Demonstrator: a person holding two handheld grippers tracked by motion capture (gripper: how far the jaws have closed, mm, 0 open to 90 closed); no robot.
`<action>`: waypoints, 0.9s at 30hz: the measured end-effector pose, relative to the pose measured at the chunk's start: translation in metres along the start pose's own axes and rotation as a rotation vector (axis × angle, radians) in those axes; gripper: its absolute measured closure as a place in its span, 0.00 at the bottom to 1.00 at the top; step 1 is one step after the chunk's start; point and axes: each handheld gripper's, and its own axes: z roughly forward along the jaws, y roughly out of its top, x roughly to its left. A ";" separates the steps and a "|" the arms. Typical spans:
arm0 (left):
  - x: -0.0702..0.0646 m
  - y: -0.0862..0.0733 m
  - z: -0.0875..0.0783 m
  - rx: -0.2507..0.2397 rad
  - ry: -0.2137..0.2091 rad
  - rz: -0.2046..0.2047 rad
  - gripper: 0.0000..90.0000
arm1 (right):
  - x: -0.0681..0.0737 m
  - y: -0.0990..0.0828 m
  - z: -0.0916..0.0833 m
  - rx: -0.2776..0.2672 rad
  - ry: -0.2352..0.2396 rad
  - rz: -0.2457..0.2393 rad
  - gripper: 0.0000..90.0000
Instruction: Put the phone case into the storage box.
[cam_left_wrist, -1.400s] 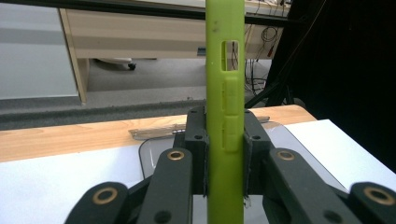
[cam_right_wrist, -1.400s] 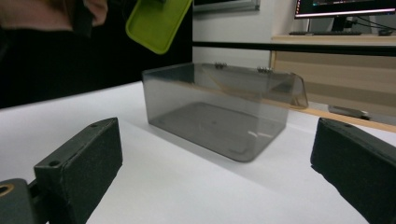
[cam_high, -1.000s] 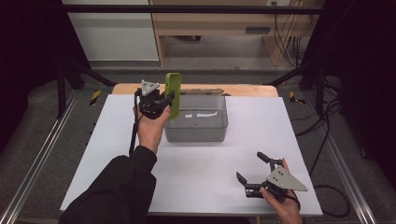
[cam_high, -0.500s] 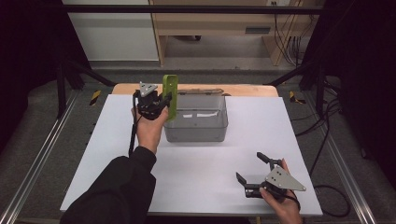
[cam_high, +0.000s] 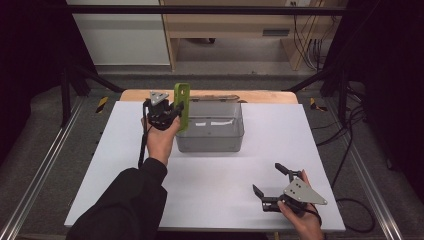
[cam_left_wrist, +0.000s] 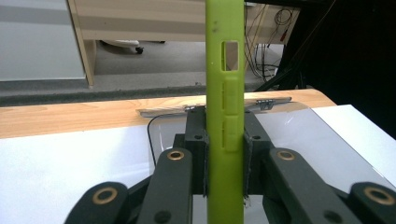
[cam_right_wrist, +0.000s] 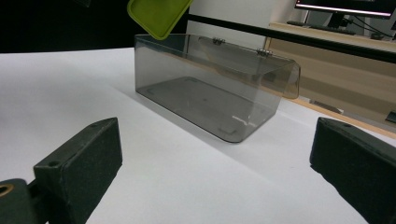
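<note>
Legible markings: none.
No text, brand, number or sign can be read on any surface. The pale strips on the floor of the clear box (cam_high: 210, 127) are too small to make out, and the green case (cam_left_wrist: 225, 93) carries only moulded cut-outs and button shapes, no lettering.
</note>
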 end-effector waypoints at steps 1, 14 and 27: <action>0.000 0.000 0.000 0.003 0.001 0.003 0.86 | 0.000 0.000 0.000 0.000 0.001 0.000 0.03; 0.001 -0.005 0.004 0.018 0.015 0.015 0.86 | 0.001 0.000 0.000 0.001 0.009 -0.005 0.03; 0.003 -0.008 0.007 0.018 0.055 0.049 0.86 | 0.002 0.001 0.000 0.000 0.014 -0.010 0.03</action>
